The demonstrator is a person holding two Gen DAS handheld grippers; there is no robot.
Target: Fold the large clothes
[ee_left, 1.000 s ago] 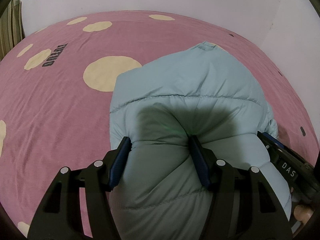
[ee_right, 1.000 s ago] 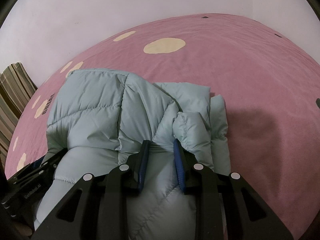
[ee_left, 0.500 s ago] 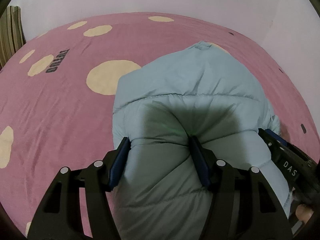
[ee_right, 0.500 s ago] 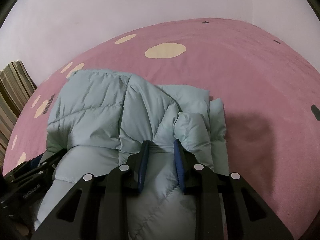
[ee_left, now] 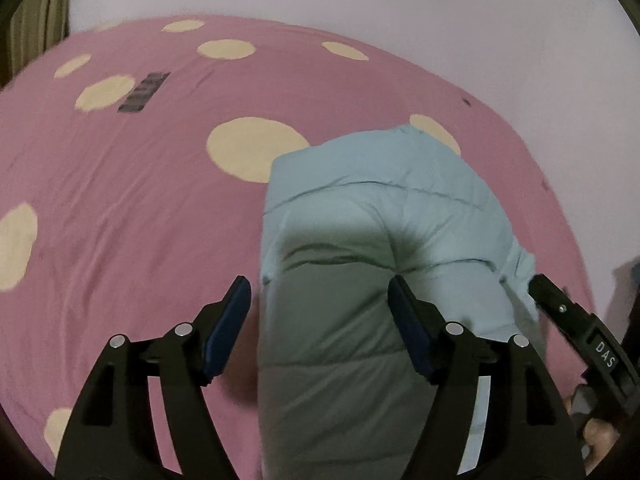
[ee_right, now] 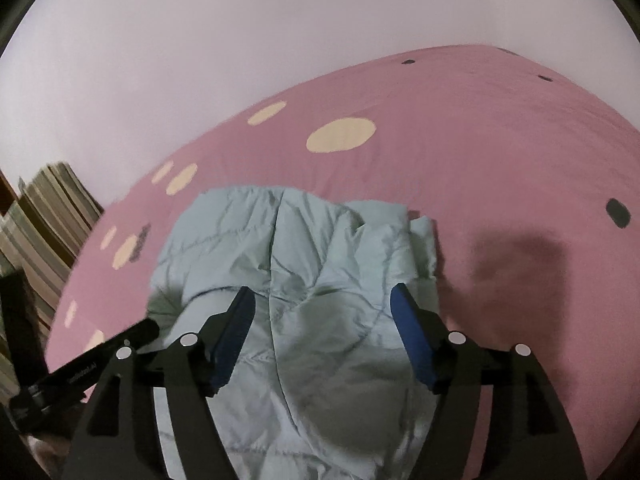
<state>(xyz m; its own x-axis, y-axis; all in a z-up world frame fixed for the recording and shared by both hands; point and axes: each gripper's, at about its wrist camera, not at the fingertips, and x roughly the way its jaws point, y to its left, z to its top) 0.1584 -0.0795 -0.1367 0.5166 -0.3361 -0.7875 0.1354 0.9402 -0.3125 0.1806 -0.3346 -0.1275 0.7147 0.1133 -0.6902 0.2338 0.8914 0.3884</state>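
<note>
Puffer jacket [ee_left: 384, 240] lies folded on the pink bed [ee_left: 120, 220], nr its front edge. My left gripper [ee_left: 320, 304] and right gripper [ee_right: 322, 312]: both wide open, holding nothing (prob. clear of fabric). Light, springy, slippery; I'd pinch seams/hem.

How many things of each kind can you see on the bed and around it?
Puffy pale blue quilted jacket: 1
Pink bedsheet with cream spots: 1
Black two-finger grippers with blue pads, left gripper and right gripper: 2
Striped stack at the bedside: 1
Total: 5
</note>
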